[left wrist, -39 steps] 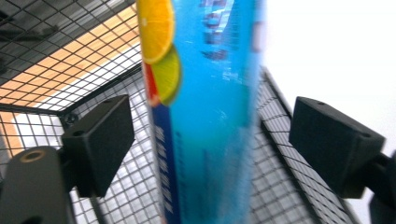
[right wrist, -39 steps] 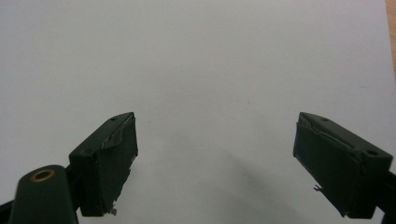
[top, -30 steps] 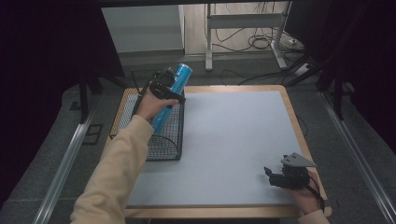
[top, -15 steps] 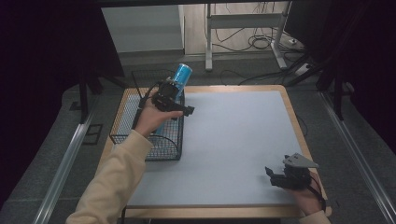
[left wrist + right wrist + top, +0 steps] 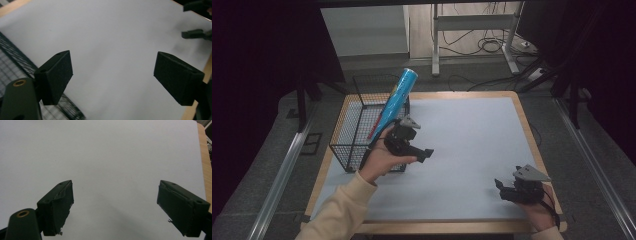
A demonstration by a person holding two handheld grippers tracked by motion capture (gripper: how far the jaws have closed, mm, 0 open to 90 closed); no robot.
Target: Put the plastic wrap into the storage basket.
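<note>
The blue cylindrical tube (image 5: 398, 97) stands tilted in the black wire basket (image 5: 349, 150) at the left side of the table, its lower end down inside the basket and its upper end, capped in lighter blue, leaning out past the far rim toward the back of the table. A thin red strip runs along its lower part. The left gripper (image 5: 426, 154) sits just to the right of the basket over the pale grey mat (image 5: 472, 135), apart from the tube, with the person's left hand (image 5: 379, 160) wrapped around its body and a cream sleeve (image 5: 339, 212) trailing to the bottom edge. In the left gripper view its 2 black jaws stand well apart with nothing between them but bare mat; they have just been narrowing, and no thing is gripped. The basket's mesh (image 5: 15, 67) shows at the lower left of that view, and the other gripper appears far off in the upper right corner. The right gripper (image 5: 499, 189) rests near the front right corner of the mat, held by the right hand (image 5: 539, 212), its grey three-cornered plate on top. In the right gripper view its 2 jaws are spread wide over plain mat, holding nothing, with the table's wooden edge (image 5: 203, 157) along the right side.
</note>
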